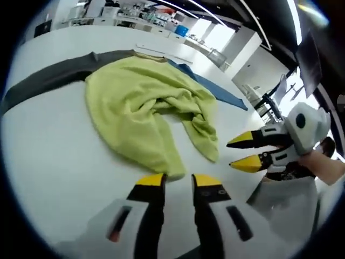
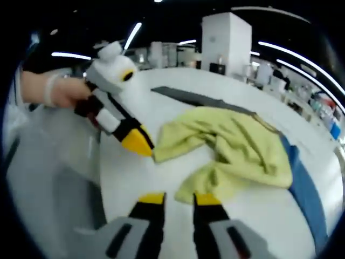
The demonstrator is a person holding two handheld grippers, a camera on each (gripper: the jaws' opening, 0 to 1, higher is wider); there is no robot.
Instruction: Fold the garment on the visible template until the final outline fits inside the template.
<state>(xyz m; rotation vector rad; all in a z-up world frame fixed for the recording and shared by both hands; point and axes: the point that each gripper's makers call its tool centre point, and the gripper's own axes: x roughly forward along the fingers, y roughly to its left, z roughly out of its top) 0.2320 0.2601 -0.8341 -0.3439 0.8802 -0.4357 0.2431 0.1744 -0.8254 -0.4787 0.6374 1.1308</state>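
A yellow-green garment (image 1: 145, 102) lies crumpled on the white table (image 1: 54, 162). One hanging end reaches almost to my left gripper (image 1: 178, 181), which is open with nothing between its fingers. My right gripper (image 1: 237, 154) comes in from the right, open, just off the garment's near fold. In the right gripper view the garment (image 2: 237, 145) spreads ahead, and its near edge lies right at the tips of my open right gripper (image 2: 179, 199). The left gripper (image 2: 137, 143) points at a garment corner from the left. A blue sheet (image 1: 215, 89) (image 2: 302, 183) pokes out from under the garment.
A dark grey strip of cloth (image 1: 48, 81) (image 2: 199, 97) runs out from beneath the garment's far side. A hand (image 2: 54, 91) holds the left gripper, another hand (image 1: 323, 167) the right. Desks and lab clutter (image 1: 156, 16) stand beyond the table.
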